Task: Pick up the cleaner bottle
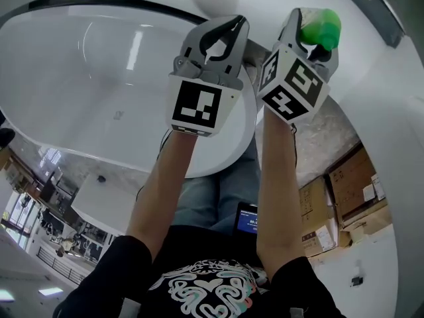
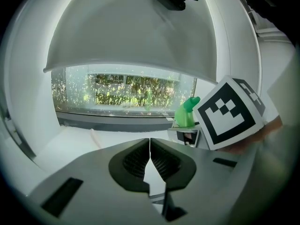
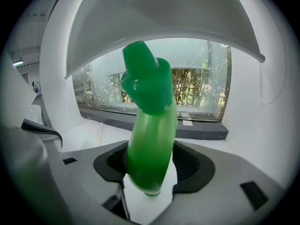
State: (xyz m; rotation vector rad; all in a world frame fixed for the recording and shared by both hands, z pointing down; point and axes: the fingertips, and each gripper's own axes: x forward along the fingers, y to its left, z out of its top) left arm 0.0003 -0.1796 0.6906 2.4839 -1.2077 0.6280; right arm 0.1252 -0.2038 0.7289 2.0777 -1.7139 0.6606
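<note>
The cleaner bottle (image 3: 150, 125) is bright green with a bent neck and stands upright on a white ledge. It rises between the jaws of my right gripper (image 3: 152, 150), which stand wide on either side of its neck; I see no squeeze on it. In the head view the bottle's green top (image 1: 322, 25) shows past the right gripper (image 1: 310, 40). My left gripper (image 1: 222, 33) hovers just to its left, jaws shut with nothing in them. From the left gripper view (image 2: 150, 145) the bottle (image 2: 186, 114) stands at the right, beside the right gripper's marker cube (image 2: 229, 111).
A large white bathtub (image 1: 99, 78) curves beneath both grippers. A window (image 3: 201, 93) with greenery behind it runs along the back of the ledge. Cardboard boxes (image 1: 348, 184) sit on the floor at the right of the head view.
</note>
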